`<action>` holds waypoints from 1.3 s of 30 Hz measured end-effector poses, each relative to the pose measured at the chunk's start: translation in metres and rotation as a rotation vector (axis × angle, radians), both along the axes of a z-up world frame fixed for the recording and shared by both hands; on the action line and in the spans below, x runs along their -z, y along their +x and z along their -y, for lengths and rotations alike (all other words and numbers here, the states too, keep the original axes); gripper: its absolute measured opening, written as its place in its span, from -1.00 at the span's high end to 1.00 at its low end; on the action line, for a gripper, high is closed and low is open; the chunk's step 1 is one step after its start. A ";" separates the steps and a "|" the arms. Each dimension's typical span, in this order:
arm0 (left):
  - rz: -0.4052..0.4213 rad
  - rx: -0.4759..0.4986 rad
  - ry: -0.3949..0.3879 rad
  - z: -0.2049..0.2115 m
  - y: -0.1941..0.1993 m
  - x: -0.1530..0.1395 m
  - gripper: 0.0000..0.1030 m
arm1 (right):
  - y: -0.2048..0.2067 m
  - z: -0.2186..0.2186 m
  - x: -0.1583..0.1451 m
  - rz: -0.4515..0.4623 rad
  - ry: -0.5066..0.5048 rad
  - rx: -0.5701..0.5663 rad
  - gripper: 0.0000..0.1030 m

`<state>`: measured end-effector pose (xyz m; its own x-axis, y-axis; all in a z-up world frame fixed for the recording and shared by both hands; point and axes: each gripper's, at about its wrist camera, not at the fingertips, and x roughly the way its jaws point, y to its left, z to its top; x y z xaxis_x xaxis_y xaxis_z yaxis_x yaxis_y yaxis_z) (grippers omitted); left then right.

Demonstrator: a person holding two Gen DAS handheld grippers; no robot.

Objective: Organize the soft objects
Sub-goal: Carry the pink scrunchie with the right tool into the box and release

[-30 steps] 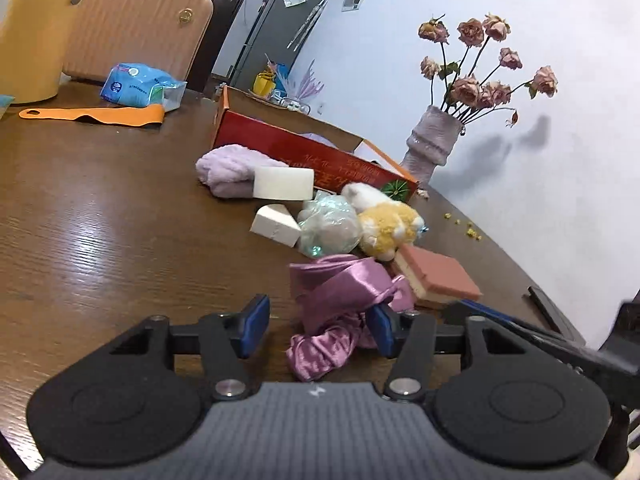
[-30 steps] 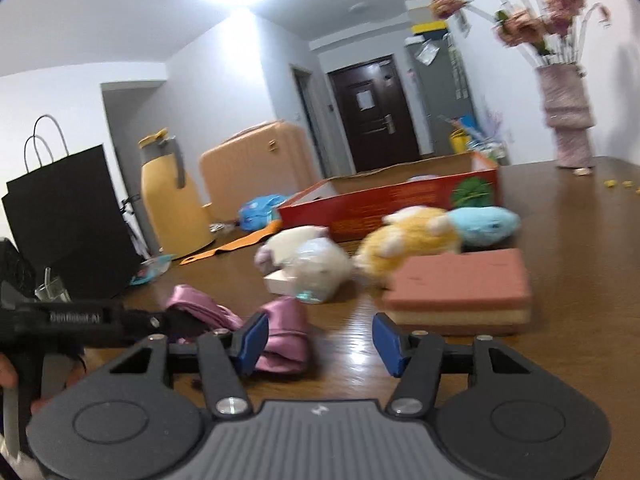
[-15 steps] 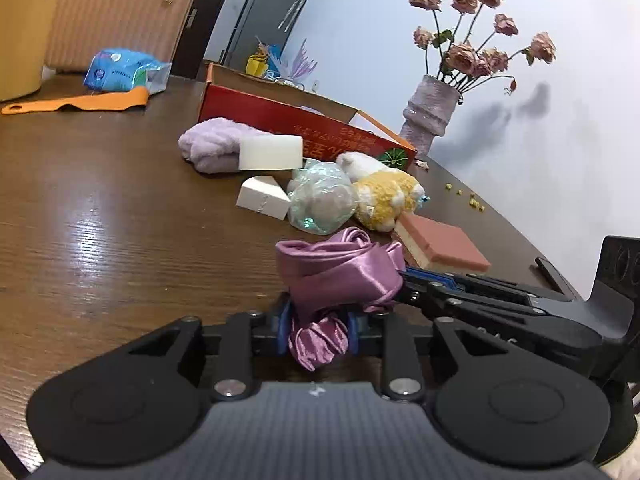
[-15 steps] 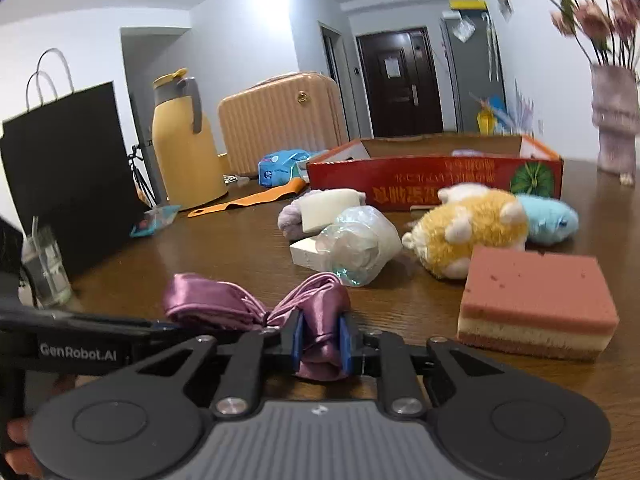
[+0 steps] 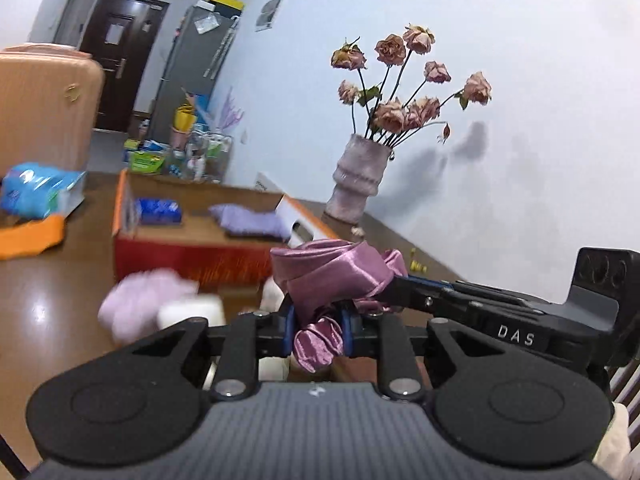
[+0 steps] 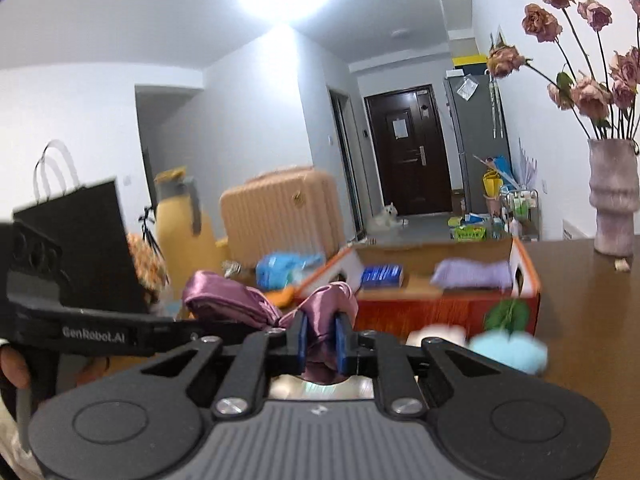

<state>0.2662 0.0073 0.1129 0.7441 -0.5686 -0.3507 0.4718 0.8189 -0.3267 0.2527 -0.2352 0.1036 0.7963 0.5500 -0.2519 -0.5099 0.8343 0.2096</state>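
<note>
Left wrist view: both the left gripper [image 5: 316,330] and right gripper [image 6: 320,344], open a second ago, now clench the satin scrunchie [image 5: 332,272], lifted clear of the table toward the red box [image 5: 192,256] ahead.

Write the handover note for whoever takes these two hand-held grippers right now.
Left hand-held gripper: shut on one end of the purple satin cloth. Right hand-held gripper: jaws closing on the cloth's other end; cloth is held off the table between them.
Done: a blue pack and a lavender cloth lie in the red cardboard box.
Left: box the satin cloth, then the soft items in front of the box, blurred here.
</note>
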 end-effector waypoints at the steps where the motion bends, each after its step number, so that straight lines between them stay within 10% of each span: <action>1: -0.001 0.010 -0.005 0.001 0.014 -0.005 0.58 | 0.014 0.001 -0.006 -0.001 -0.001 0.002 0.75; 13: -0.180 -0.093 0.035 -0.003 0.222 -0.026 0.58 | 0.226 -0.023 -0.035 -0.171 -0.079 0.031 0.75; 22: -0.349 -0.187 0.209 0.035 0.380 0.029 0.58 | 0.390 -0.045 0.007 -0.371 -0.181 0.140 0.75; 26: -0.425 -0.205 0.297 0.046 0.403 0.065 0.61 | 0.429 -0.045 0.041 -0.492 -0.194 0.106 0.76; 32: -0.491 -0.239 0.188 0.020 0.407 0.078 0.36 | 0.440 -0.040 0.055 -0.561 -0.148 0.055 0.47; 39: -0.452 -0.290 0.224 0.015 0.372 0.045 -0.31 | 0.399 -0.037 0.031 -0.502 -0.178 0.105 -0.12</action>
